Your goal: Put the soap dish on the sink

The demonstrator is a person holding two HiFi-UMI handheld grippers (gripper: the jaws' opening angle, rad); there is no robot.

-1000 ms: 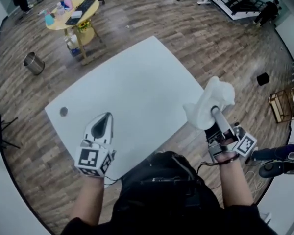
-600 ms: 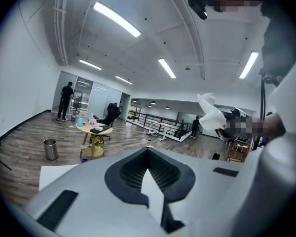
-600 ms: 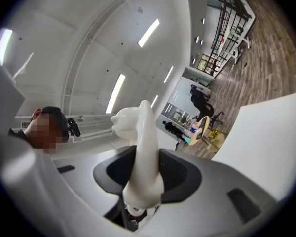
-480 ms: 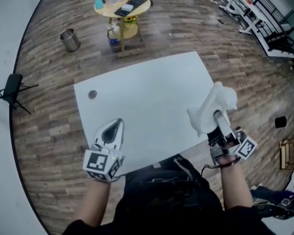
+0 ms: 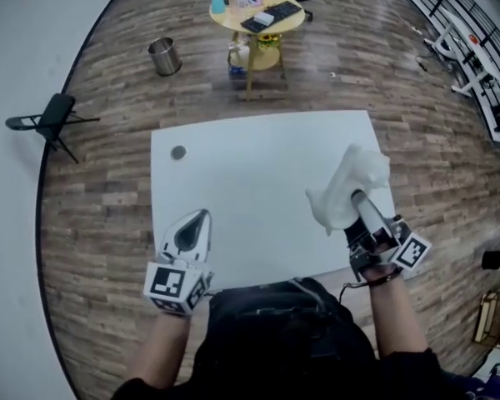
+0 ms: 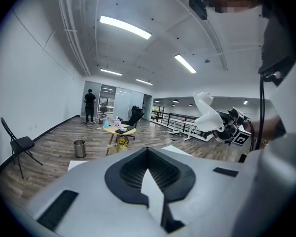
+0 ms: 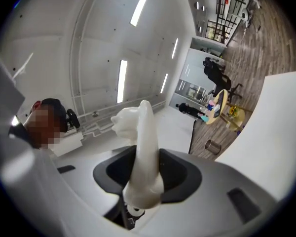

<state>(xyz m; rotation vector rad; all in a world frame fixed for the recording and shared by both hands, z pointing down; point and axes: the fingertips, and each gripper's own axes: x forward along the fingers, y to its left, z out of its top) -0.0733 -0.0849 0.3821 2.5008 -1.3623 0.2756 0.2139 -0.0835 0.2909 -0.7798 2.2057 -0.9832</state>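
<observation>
Carrying the soap dish (image 5: 348, 186) safely is the step in hand, as I read it. The right gripper (image 5: 356, 200) has its jaws clamped on the lower end of the white, curvy dish, which stands up out of them above the right part of the white table (image 5: 233, 182). No sink shows in any view, so the first need is to find it. Until then I would hold the dish upright with an even squeeze, since the glossy piece looks smooth and top-heavy and could pivot or slip between the pads. Once a sink is in sight, a flat ledge beside the basin seems the sensible target, letting go only after the base sits. The left gripper (image 5: 198, 222) hangs over the table's near left edge, its jaws closed together on nothing. No writing can be read: the only print is the black-and-white square markers on the 2 gripper cubes, and the items on the round yellow table (image 5: 258, 15) are too small to make out.
</observation>
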